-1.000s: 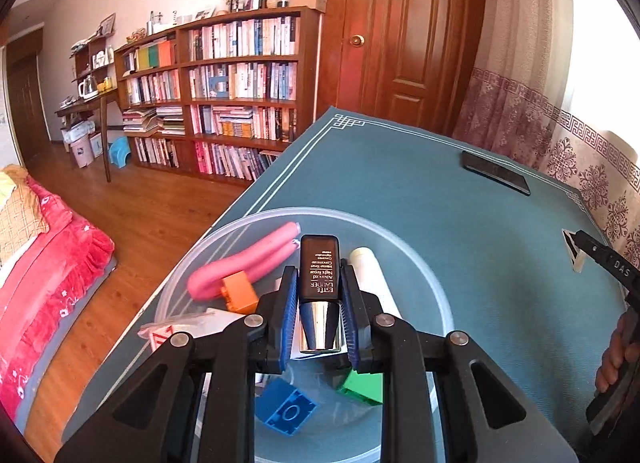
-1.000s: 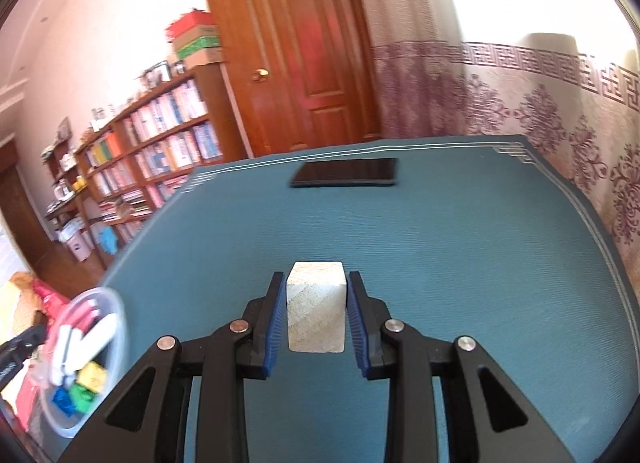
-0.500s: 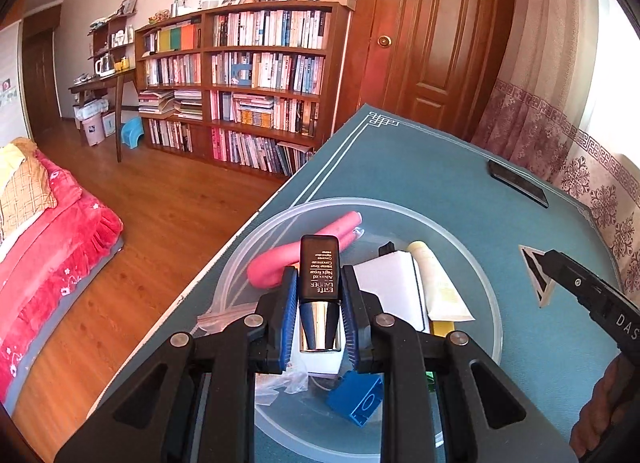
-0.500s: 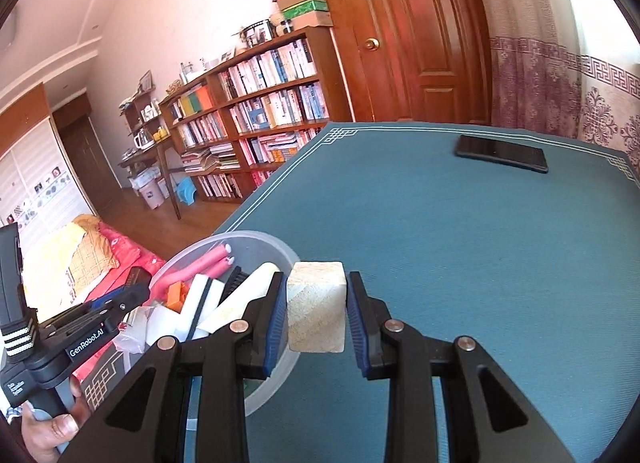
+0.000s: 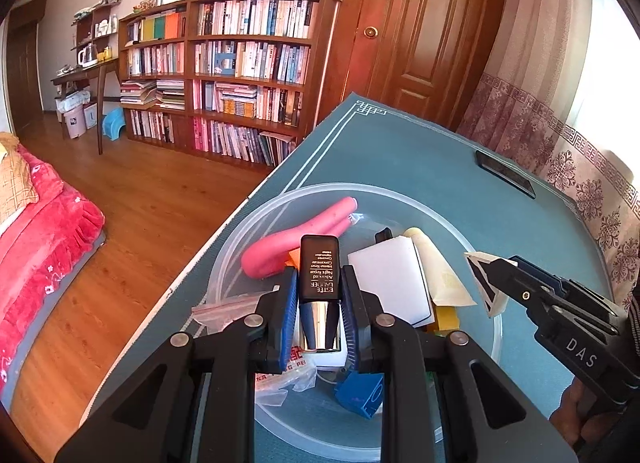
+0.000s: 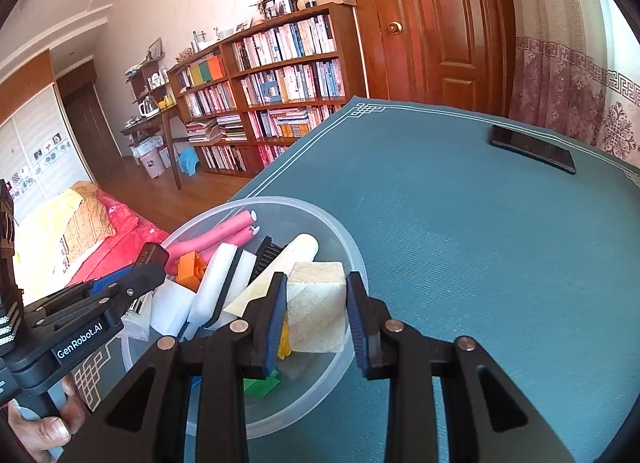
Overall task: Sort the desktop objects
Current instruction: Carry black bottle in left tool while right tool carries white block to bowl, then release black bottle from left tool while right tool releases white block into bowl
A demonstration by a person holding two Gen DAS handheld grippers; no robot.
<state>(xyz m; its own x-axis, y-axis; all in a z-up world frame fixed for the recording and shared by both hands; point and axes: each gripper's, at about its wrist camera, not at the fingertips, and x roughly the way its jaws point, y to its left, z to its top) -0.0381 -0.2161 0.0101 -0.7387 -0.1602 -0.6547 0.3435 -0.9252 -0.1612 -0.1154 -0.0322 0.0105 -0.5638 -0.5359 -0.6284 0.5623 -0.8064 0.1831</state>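
Right tongs clamping wooden block, now swung over clear bowl at lower centre; left tongs clamping serum bottle above same bowl. Both drops imminent.

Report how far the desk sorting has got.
Done: the clear bowl already holds pink foam rollers, white blocks and toy bricks. In hand: the left gripper grips a dark cosmetic bottle and the right gripper a pale wooden cube, both over the bowl, unreleased. Left: a black phone lies on the blue tabletop.
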